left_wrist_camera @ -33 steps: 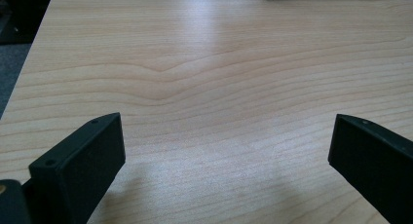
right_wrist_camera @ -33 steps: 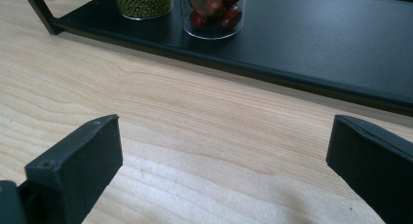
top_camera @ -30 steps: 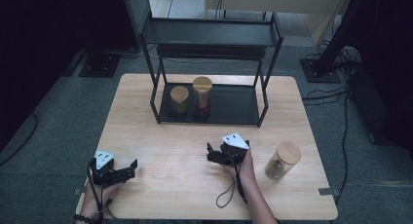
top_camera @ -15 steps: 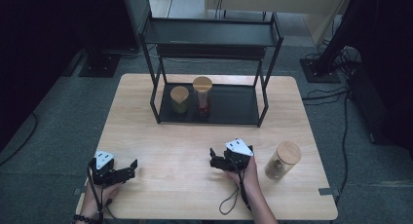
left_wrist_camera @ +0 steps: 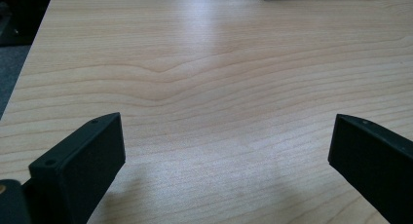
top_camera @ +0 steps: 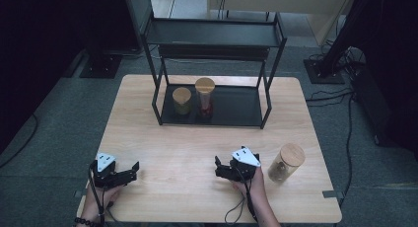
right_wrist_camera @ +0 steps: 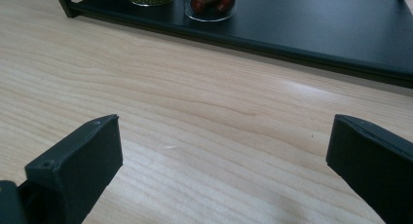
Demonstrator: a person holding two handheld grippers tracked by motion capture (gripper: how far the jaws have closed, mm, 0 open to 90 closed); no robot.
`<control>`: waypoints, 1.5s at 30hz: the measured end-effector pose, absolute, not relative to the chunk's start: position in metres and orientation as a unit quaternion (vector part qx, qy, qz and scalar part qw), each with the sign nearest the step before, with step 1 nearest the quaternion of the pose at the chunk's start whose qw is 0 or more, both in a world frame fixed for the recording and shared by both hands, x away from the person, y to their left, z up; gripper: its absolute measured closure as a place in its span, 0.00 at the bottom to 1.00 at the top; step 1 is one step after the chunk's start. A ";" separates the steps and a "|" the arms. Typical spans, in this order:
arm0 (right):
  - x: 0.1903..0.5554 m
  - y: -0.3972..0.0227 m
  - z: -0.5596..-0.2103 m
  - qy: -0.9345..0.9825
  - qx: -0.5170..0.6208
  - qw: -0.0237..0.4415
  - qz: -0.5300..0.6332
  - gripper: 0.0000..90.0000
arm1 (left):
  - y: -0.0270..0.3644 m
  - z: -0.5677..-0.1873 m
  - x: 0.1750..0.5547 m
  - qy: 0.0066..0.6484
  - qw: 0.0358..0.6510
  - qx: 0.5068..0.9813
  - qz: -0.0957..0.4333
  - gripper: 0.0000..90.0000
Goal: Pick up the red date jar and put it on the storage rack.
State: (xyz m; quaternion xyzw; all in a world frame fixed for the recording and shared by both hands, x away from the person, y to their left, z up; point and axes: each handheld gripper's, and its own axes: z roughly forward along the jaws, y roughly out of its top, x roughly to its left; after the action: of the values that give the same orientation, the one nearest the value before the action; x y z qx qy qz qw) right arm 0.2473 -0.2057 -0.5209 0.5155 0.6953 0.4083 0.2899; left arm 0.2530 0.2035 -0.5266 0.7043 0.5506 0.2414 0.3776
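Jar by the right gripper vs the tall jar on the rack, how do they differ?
The jar on the table stands on bare wood beside the right gripper; the tall jar stands on the rack's bottom shelf. The jar on the table holds pale brownish contents; the tall jar holds red pieces. Both are clear, upright and wooden-lidded.

High view: fixed overhead, looks forward and down on the whole counter [top_camera: 197, 138]. Both claw views: low, close to the wood, looking along their jaws. Right claw view faces the rack [right_wrist_camera: 311, 34] and its jars, shared with the high view.
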 end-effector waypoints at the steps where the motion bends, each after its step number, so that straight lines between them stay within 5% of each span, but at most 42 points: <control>1: 0.246 -0.206 -0.521 0.696 0.515 0.290 0.408 0.00 | 0.204 -0.527 0.253 0.551 0.378 0.704 0.241 0.00; 45: 0.189 -0.236 -0.518 0.707 0.496 0.308 0.399 0.00 | 0.204 -0.527 0.253 0.552 0.380 0.703 0.240 0.00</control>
State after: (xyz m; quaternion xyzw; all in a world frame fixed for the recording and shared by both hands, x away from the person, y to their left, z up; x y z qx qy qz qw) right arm 0.1887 -0.2365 -0.5182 0.4956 0.7071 0.3994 0.3081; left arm 0.2530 0.2042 -0.5267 0.7026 0.5516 0.2403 0.3799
